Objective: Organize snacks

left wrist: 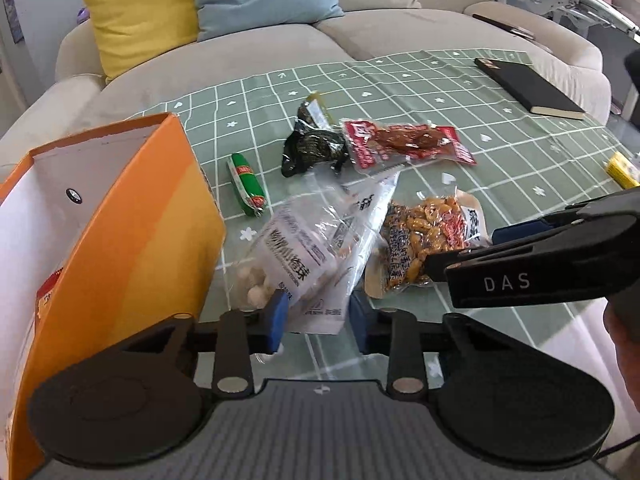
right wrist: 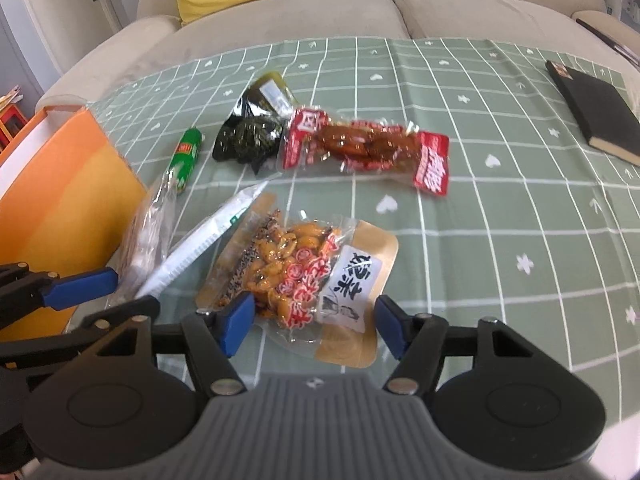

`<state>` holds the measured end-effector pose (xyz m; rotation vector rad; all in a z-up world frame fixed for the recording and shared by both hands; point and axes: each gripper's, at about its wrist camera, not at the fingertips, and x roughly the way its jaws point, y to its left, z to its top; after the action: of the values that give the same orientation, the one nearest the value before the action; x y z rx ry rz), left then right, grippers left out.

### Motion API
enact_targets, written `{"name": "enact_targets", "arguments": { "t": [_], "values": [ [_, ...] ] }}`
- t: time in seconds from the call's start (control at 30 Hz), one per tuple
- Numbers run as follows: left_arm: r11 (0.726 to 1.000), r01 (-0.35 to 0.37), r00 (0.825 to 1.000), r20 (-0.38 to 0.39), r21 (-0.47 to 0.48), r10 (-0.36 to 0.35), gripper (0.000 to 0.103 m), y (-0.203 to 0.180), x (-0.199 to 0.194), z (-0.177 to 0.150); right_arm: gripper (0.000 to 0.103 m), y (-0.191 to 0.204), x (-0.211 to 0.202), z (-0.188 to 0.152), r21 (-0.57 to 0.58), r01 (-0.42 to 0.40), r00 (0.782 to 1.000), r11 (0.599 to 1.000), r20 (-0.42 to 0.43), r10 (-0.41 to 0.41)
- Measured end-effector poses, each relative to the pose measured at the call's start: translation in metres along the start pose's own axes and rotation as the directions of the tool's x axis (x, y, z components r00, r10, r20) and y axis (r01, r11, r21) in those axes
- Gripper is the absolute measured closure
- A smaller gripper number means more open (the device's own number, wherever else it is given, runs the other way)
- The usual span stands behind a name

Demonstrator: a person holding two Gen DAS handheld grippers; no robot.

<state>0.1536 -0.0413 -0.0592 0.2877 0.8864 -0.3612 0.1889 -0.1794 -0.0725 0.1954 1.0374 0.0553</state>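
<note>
My left gripper (left wrist: 318,316) is shut on the lower end of a clear bag of white balls (left wrist: 296,256), which stands tilted up off the green checked tablecloth (left wrist: 500,152) beside an open orange box (left wrist: 160,220). In the right wrist view, that bag (right wrist: 148,232) is seen edge-on next to the box (right wrist: 60,184). My right gripper (right wrist: 312,326) has its blue pads against both side edges of a flat pack of orange beans (right wrist: 304,272). A green sausage (left wrist: 246,184), a dark green pack (left wrist: 312,144) and a red meat pack (left wrist: 408,142) lie beyond.
A black book (left wrist: 528,88) lies at the table's far right and a small yellow item (left wrist: 622,168) at its right edge. A beige sofa (right wrist: 280,16) with yellow and blue cushions runs behind the table. A person's hand (left wrist: 624,344) shows at the right.
</note>
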Motion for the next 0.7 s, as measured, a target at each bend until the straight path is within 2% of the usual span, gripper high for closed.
{"name": "enact_targets", "arguments": {
  "t": [0.03,0.1,0.47,0.53,0.6,0.63,0.67,0.7],
  "values": [
    [1.000,0.011,1.000,-0.001,0.001,-0.011,0.073,-0.001,-0.003,-0.001,0.039,-0.001,-0.003,-0.003,0.000,-0.001,1.000,1.000,-0.010,0.001],
    [0.999,0.038,0.999,-0.009,0.003,-0.038,0.089,-0.004,-0.008,-0.002,0.039,-0.002,-0.006,-0.006,0.002,0.000,0.999,1.000,-0.032,0.000],
    [0.990,0.120,0.988,-0.089,-0.079,-0.127,0.090,-0.002,-0.028,-0.025,0.039,-0.005,-0.031,-0.036,0.011,-0.010,0.992,1.000,-0.123,0.011],
    [0.985,0.141,0.982,-0.112,-0.096,-0.152,0.089,-0.001,-0.030,-0.029,0.043,-0.006,-0.035,-0.041,0.016,-0.016,0.990,1.000,-0.138,0.018],
    [0.985,0.142,0.981,-0.121,-0.097,-0.153,0.081,-0.002,-0.034,-0.034,0.044,-0.006,-0.040,-0.046,0.011,-0.018,0.990,1.000,-0.143,0.019],
    [0.985,0.144,0.980,-0.125,-0.097,-0.155,0.081,-0.003,-0.034,-0.036,0.044,-0.006,-0.043,-0.048,0.004,-0.014,0.989,1.000,-0.145,0.015],
    [0.984,0.149,0.979,-0.126,-0.095,-0.160,0.076,-0.004,-0.034,-0.038,0.044,-0.006,-0.045,-0.051,-0.002,-0.011,0.990,1.000,-0.144,0.010],
    [0.985,0.148,0.979,-0.126,-0.087,-0.158,0.066,-0.006,-0.034,-0.039,0.044,-0.006,-0.046,-0.054,-0.006,-0.009,0.990,1.000,-0.143,0.008]
  ]
}}
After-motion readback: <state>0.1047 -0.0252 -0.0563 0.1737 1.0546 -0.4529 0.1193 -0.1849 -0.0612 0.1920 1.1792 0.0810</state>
